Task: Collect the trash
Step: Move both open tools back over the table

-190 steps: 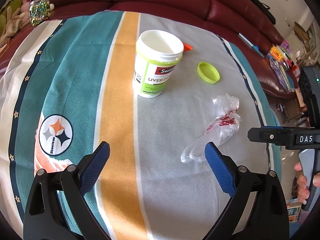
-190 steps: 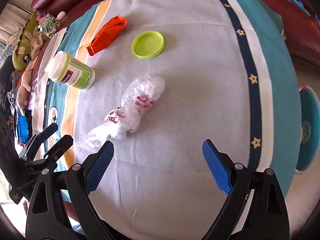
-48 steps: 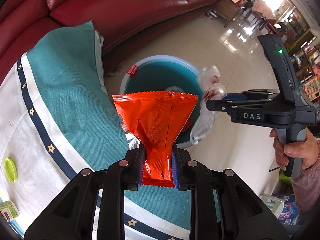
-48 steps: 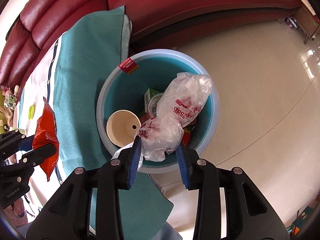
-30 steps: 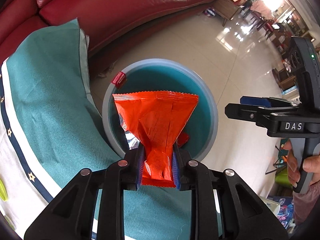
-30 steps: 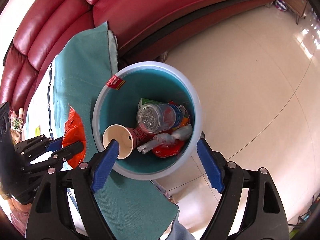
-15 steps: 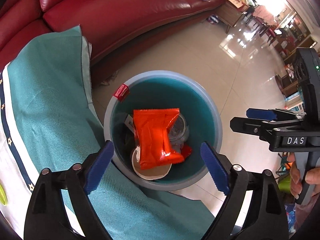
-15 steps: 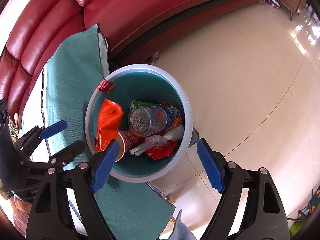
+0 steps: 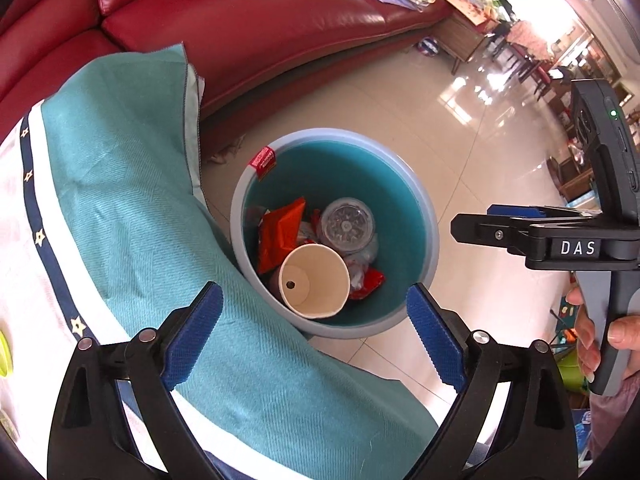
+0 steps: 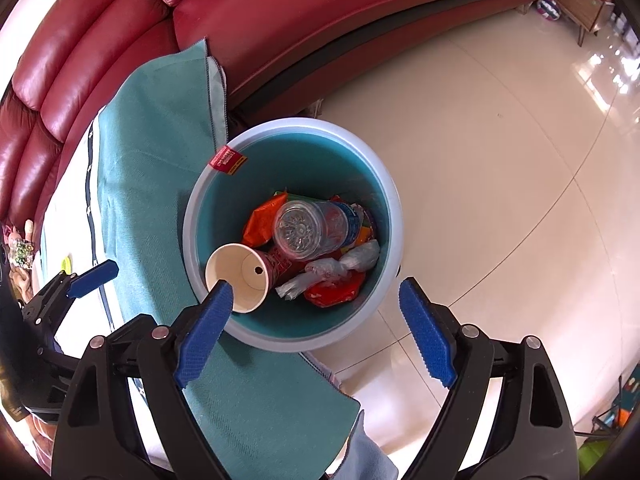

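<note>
Tiled floor [image 10: 480,160], teal bin [image 10: 390,200] holding trash, left claw [image 9: 314,338] and right claw [image 10: 314,330] open, empty.

Below the left gripper [image 9: 312,336] the bin's [image 9: 424,204] mouth stood clear — only its upper space, since a paper cup [image 9: 314,280], bottle [image 9: 348,224] and wrappers filled the bottom. Left of it lay the draped blanket [image 9: 132,216]; right, bare floor [image 9: 472,140].

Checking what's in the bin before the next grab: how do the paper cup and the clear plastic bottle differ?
The paper cup is opaque cream inside with a red printed outside; the clear plastic bottle is see-through with a blue label. The cup shows its open mouth, the bottle its closed base. Both lie tilted among wrappers inside the blue bin.
</note>
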Available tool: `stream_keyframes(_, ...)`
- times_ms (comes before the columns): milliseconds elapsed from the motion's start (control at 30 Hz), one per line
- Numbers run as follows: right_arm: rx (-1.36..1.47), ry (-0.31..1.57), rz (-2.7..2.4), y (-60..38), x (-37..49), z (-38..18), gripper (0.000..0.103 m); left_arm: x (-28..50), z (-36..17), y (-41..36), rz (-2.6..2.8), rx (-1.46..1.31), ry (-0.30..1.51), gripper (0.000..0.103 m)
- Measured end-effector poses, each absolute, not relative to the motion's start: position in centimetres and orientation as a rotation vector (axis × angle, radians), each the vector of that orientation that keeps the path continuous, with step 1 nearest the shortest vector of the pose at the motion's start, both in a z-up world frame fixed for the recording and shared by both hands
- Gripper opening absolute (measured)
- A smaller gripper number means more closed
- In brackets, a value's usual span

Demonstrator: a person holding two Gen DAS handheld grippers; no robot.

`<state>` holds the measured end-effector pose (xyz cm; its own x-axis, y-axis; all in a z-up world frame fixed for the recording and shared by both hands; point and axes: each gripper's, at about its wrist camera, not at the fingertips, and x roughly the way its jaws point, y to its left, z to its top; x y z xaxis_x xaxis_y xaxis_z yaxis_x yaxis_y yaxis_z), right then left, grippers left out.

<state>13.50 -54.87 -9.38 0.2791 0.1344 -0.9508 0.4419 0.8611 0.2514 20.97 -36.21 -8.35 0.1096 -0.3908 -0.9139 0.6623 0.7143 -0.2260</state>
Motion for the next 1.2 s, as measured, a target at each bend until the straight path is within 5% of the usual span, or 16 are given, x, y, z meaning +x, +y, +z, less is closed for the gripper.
stream_keyframes(700, 0.441, 1.272, -0.122, -44.9, 13.2, -5.5, 0.087, 17.8, -5.0, -24.6, -0.698, 0.172, 1.169, 0.097)
stream_keyframes(1200, 0.206, 1.281, 0.106, -27.4, 21.3, -6.0, 0.088, 17.4, -4.4, -3.1, -0.247, 0.036, 1.011, 0.097)
